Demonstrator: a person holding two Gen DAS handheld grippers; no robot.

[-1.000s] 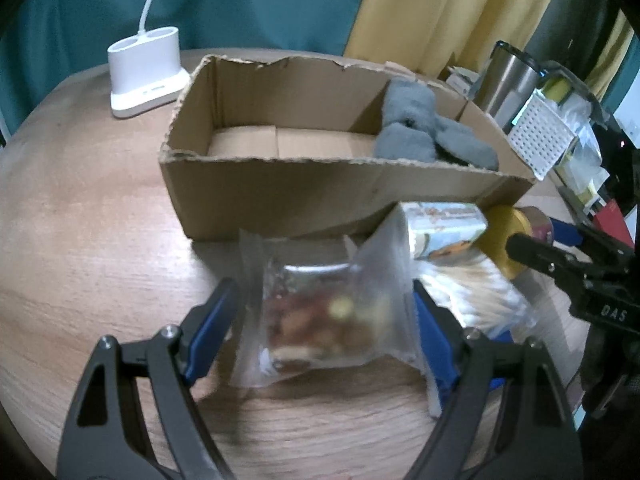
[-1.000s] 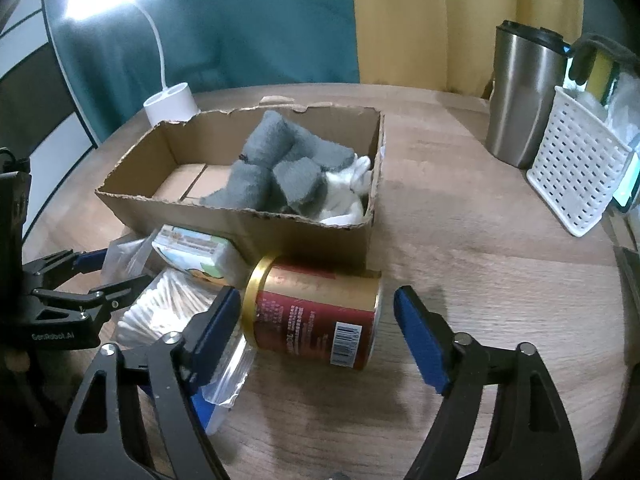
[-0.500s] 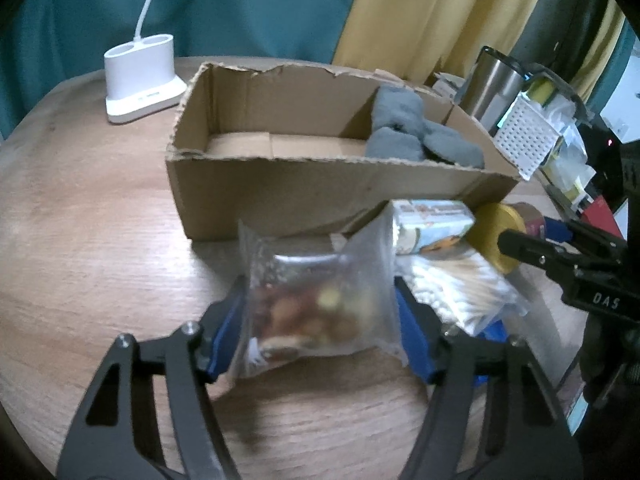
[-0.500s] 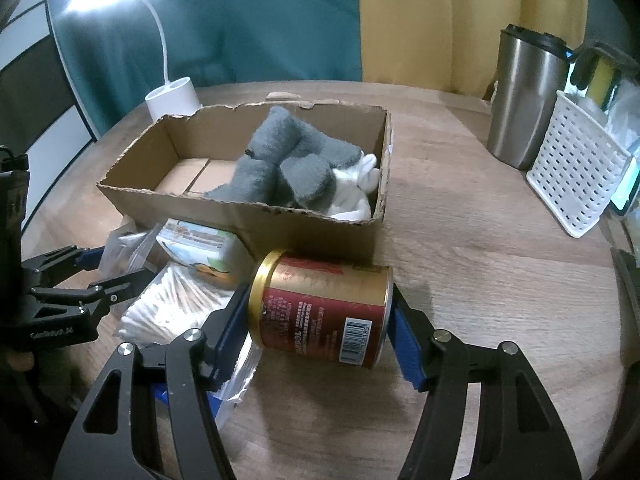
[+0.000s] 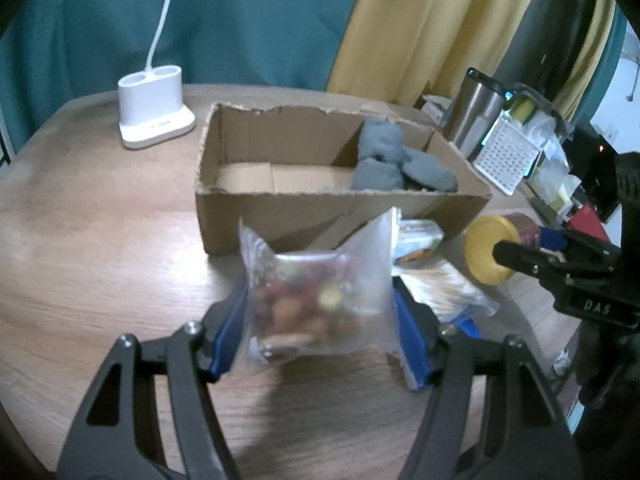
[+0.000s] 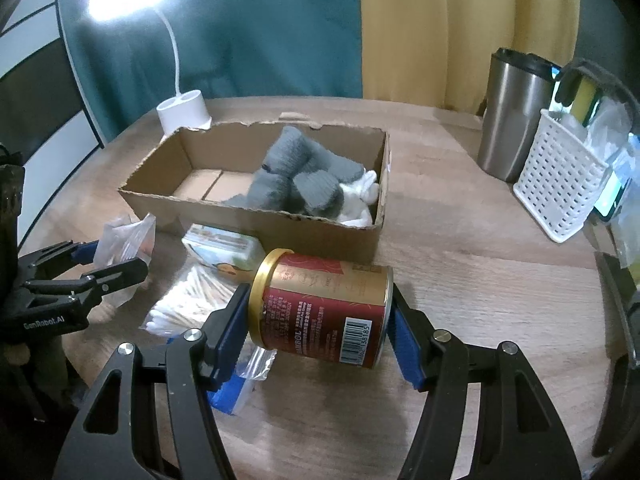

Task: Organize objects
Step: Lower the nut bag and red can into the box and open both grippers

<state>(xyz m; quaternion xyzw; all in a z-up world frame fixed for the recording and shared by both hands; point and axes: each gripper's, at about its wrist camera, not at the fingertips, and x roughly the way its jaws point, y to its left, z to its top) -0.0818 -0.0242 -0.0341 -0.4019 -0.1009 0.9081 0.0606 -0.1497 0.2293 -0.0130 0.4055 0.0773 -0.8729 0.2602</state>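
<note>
Two grippers, each closed on its own item, both just in front of the cardboard box.

The left gripper pinches a clear snack bag between its blue pads, in front of the box's near wall; the right gripper clamps a red can by its two ends, long axis lying parallel to that wall. The box opening sits straight ahead of both and higher than what they hold, so I judge each load must rise over the rim; the bare floor of the box lies nearer the left gripper, while grey socks fill the other end. A cotton swab bag and a small carton lie on the wooden table before the box, curtains behind it.
</note>
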